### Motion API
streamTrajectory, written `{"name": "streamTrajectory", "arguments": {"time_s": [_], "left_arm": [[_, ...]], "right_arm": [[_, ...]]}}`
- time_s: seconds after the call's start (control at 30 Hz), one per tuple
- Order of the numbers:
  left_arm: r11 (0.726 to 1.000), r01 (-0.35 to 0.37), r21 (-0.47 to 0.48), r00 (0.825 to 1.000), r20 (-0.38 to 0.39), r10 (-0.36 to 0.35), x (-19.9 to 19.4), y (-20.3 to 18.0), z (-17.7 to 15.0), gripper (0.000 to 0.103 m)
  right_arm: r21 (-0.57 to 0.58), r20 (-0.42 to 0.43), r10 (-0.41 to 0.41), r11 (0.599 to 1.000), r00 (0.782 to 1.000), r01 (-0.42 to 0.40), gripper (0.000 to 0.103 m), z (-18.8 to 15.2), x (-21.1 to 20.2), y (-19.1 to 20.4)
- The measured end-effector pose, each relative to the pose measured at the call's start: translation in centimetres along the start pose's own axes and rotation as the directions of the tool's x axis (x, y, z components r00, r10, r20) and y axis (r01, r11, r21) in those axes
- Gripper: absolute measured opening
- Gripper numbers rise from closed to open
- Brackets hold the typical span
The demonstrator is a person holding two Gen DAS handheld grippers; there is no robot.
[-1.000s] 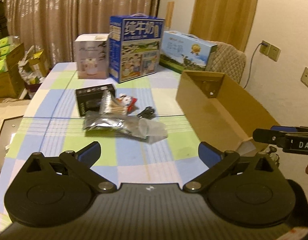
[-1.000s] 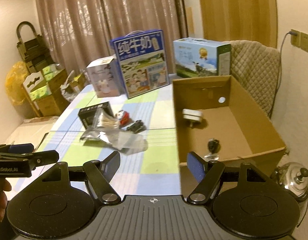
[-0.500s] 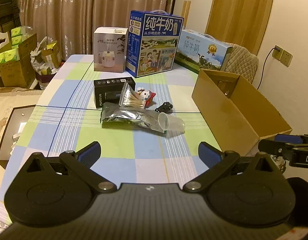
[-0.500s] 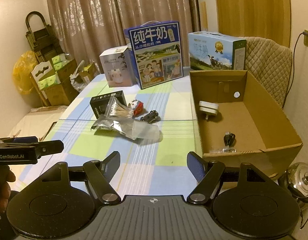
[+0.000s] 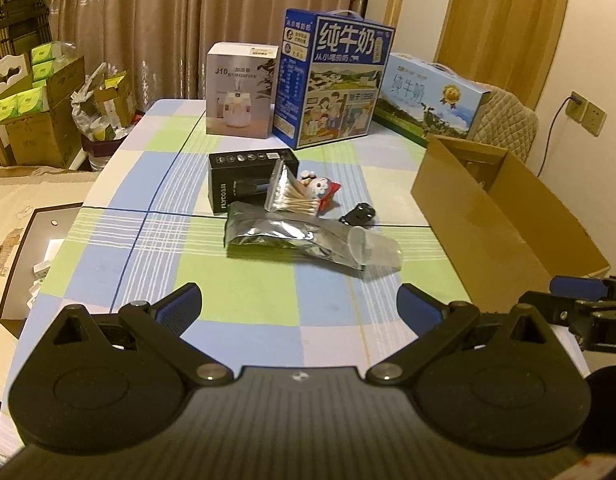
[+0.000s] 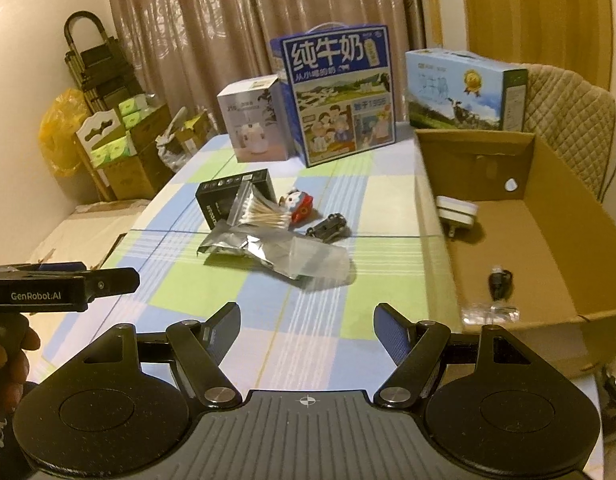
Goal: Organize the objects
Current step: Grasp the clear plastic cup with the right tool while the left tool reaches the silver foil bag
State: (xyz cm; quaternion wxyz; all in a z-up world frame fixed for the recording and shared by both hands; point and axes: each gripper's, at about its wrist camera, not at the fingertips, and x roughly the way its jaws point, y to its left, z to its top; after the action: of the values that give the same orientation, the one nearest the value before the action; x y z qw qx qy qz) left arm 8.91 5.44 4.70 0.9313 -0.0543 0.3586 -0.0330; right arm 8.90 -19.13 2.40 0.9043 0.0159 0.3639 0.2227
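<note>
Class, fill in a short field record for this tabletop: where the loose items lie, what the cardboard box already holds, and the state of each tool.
Surface: checked tablecloth
Loose pile: black box, cotton swab bag, silver pouch, clear plastic cup, red cartoon toy, small black toy car
Container: open cardboard box, at table's right edge
Inside container: white plug adapter, small black item
Left tool: open, empty
Right tool: open, empty
</note>
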Motion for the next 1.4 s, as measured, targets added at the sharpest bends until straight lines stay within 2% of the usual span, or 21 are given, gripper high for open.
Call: {"name": "streamTrajectory", "arguments": {"time_s": [0.2,0.4,0.6,0.8,0.9,1.03,1.2,1.3,1.4], "left_arm": [[0.998,-0.003,0.057,1.0,-0.031,0.005,3.0,1.1,1.0,0.102],[0.983,0.028,0.183,0.998,-0.068,-0.015,7.0,1.7,2.2,0.102],[0.949,0.073,0.308,0.994,-0.095,-0.045,11.2,2.3,3.2,0.102],[0.914,0.122,0.388,0.989,-0.122,-0.081,14.5,2.5,3.8,0.102],[0.886,0.152,0.438,0.985,-0.135,-0.103,15.8,2.3,3.8,0.102],[0.846,0.196,0.496,0.979,-0.153,-0.137,17.3,2.1,4.0,0.099],[0.77,0.217,0.6,0.975,-0.166,-0.146,18.9,1.4,3.9,0.088],[0.702,0.207,0.681,0.978,-0.161,-0.131,19.7,0.8,3.5,0.08],[0.612,0.183,0.77,0.983,-0.154,-0.101,20.5,0.2,2.9,0.07]], "right_arm": [[-0.003,-0.015,0.026,1.0,1.0,-0.026,0.071,1.0,3.7,-0.4],[0.006,-0.04,0.055,0.999,0.998,-0.054,0.071,2.4,8.3,-1.4],[0.054,-0.077,0.088,0.995,0.993,-0.084,0.071,3.5,13.3,-2.8],[0.064,-0.113,0.074,0.996,0.991,-0.067,0.073,4.1,17.6,-3.9],[0.055,-0.132,0.063,0.997,0.989,-0.056,0.073,4.1,19.4,-4.2],[0.078,-0.165,0.075,0.995,0.983,-0.063,0.073,4.0,21.3,-5.0],[0.134,-0.2,0.092,0.989,0.975,-0.066,0.073,4.0,23.0,-6.0],[0.152,-0.211,0.106,0.986,0.972,-0.075,0.073,3.9,23.5,-6.2],[0.15,-0.211,0.105,0.986,0.972,-0.074,0.07,4.0,23.5,-6.0]]}}
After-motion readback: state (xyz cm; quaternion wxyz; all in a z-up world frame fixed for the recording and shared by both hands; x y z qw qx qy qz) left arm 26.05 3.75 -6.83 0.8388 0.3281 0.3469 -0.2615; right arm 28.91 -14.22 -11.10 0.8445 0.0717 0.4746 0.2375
